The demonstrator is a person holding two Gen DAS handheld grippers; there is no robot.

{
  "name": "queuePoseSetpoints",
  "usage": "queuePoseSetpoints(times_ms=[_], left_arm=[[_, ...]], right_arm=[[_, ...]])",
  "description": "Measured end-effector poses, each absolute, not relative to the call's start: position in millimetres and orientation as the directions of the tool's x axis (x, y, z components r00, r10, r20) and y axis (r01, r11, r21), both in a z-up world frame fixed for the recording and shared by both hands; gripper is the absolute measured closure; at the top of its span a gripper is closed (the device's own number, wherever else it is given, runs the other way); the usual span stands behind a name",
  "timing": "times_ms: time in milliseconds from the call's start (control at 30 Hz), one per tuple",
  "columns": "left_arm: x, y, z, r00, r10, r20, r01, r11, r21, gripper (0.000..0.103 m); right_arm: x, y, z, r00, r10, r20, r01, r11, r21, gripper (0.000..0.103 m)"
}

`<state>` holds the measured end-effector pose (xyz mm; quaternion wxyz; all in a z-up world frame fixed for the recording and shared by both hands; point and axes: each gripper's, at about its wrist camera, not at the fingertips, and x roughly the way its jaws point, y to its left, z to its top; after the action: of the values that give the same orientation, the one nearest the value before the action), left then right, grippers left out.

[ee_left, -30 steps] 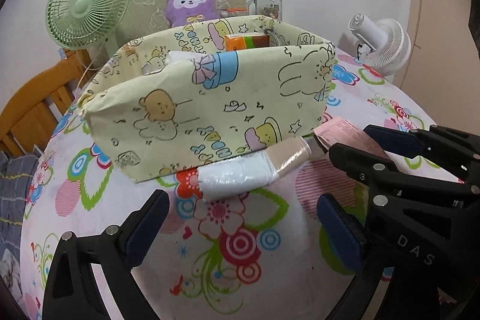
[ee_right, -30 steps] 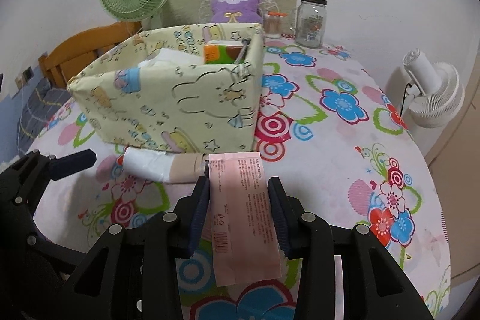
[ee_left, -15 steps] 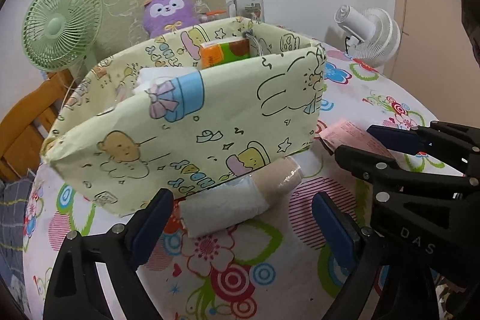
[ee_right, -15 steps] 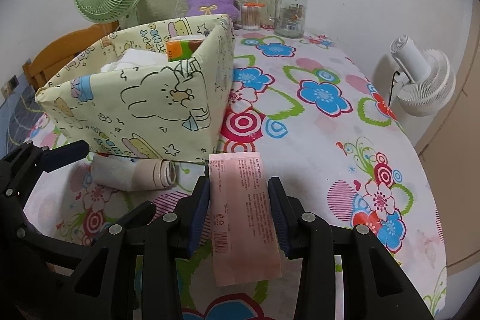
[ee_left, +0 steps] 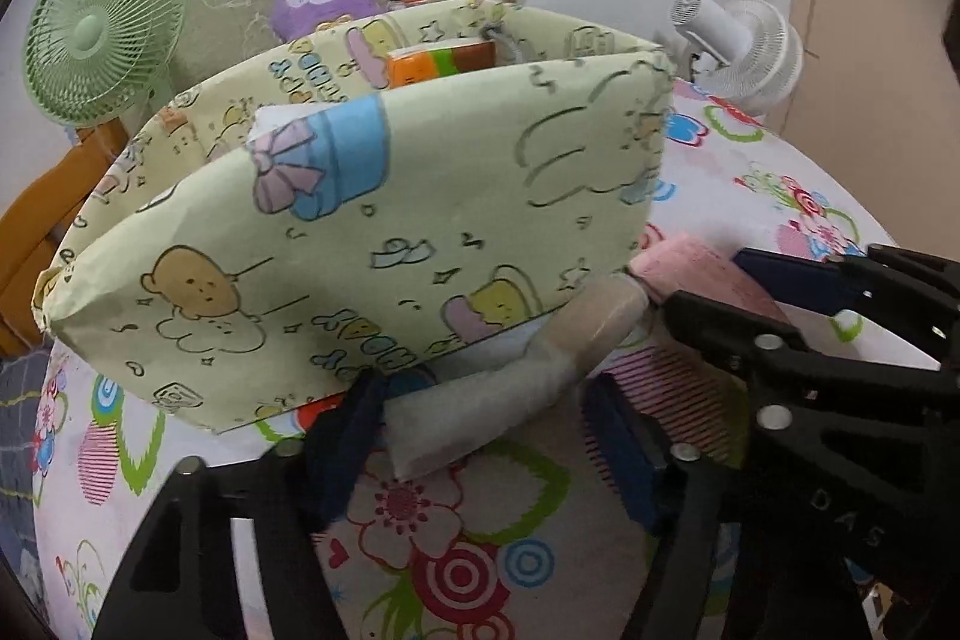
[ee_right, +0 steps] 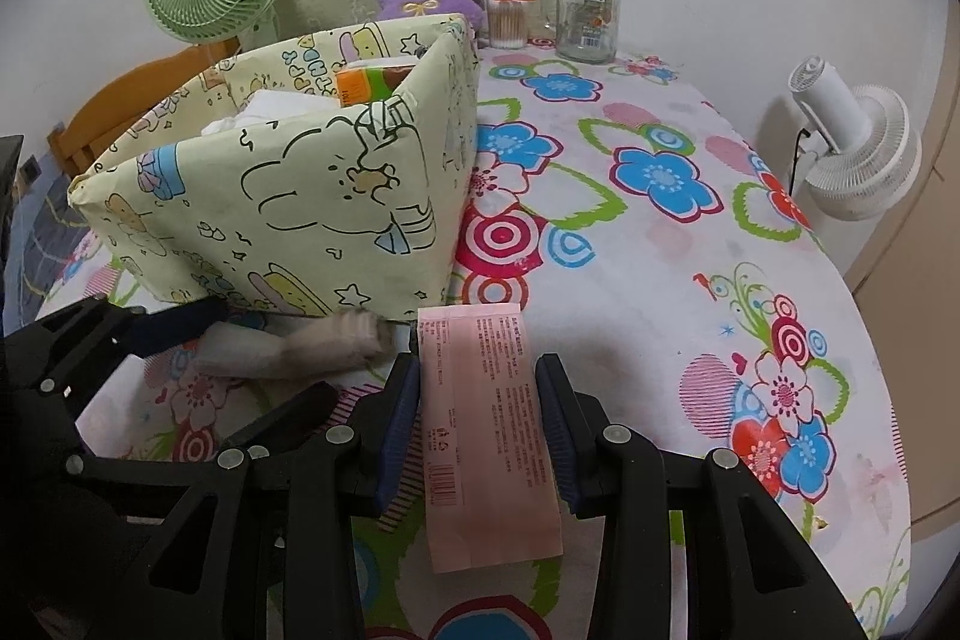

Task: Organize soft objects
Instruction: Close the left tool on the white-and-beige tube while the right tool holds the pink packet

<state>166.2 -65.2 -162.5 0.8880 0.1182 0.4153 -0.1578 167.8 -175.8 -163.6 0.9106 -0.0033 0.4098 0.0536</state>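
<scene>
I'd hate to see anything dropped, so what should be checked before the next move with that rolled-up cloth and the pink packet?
1. Rolled cloth sits inside the left claw, whose jaws have just been closing: ok.
2. Left claw pressing firmly on the rolled cloth: cannot tell.
3. Right claw clamped on the pink packet: ok.
4. Fabric box open at the top: ok.
5. Room left inside the fabric box: cannot tell.
</scene>
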Motion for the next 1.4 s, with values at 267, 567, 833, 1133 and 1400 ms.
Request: queuePoseSetpoints(times_ms=[267,567,833,1133,1400], left_arm=[[154.9,-77.6,-161.4,0.63,-0.138,-0.764,0.377,0.914,0.146,0.052],[140.3,-73.4,-162.1,0.633,-0.124,-0.764,0.356,0.923,0.145,0.055],[126.2,-59.1,-157.7,0.644,-0.116,-0.756,0.308,0.944,0.118,0.055],[111.5,-48.6,-141.5,0.677,-0.124,-0.726,0.278,0.956,0.096,0.055],[100.8,-41.1,-122.9,0.713,-0.129,-0.689,0.26,0.961,0.089,0.055]], right_arm=[[165.2,-174.0,-166.0,0.655,0.093,-0.75,-0.099,0.994,0.038,0.061],[156.7,-172.7,-167.3,0.653,0.09,-0.752,-0.093,0.995,0.038,0.061],[144.3,-161.9,-164.8,0.654,0.118,-0.747,-0.122,0.991,0.05,0.061],[129.6,-150.6,-148.4,0.68,0.126,-0.722,-0.144,0.989,0.036,0.061],[118.9,-145.3,-127.4,0.715,0.123,-0.688,-0.146,0.989,0.026,0.061]])
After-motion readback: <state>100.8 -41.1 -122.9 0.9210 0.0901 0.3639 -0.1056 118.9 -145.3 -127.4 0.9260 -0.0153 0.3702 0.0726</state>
